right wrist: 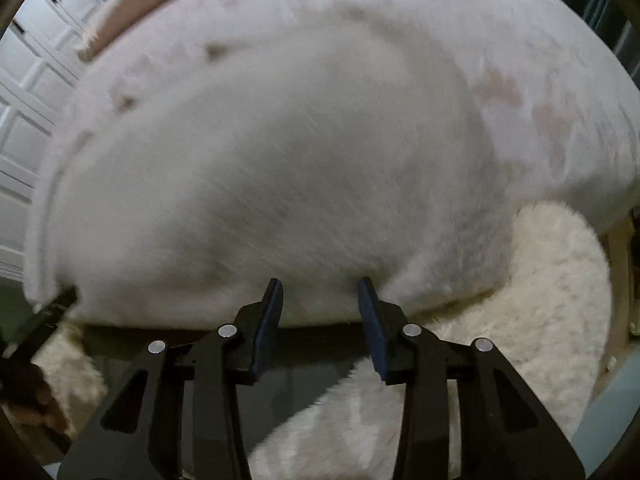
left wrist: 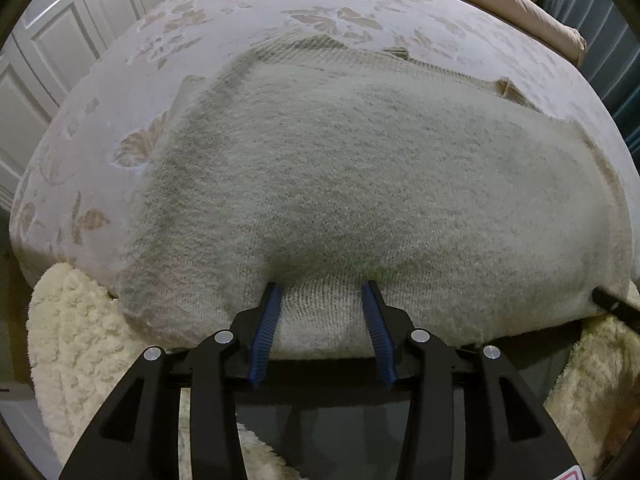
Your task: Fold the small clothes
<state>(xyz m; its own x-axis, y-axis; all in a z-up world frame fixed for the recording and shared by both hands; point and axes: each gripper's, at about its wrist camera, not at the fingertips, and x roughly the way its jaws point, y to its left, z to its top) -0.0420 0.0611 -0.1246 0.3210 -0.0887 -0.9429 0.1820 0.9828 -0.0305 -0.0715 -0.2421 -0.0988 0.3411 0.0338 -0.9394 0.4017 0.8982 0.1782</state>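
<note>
Both grippers sit partway open at the bottom middle of their frames. The left gripper (left wrist: 322, 286) and right gripper (right wrist: 320, 280) each straddle the near hem of the sweater (left wrist: 340, 168), pads not pinching it. Sweater's spread flat across the bed (left wrist: 100, 128), so no fold's made yet, I'd say.

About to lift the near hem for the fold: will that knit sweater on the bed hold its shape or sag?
The sweater is probably floppy: its near edge already drapes over the bed edge. The fuzzy knit looks grippy, so it should not slip from the jaws. It may drag on the bedspread.
</note>
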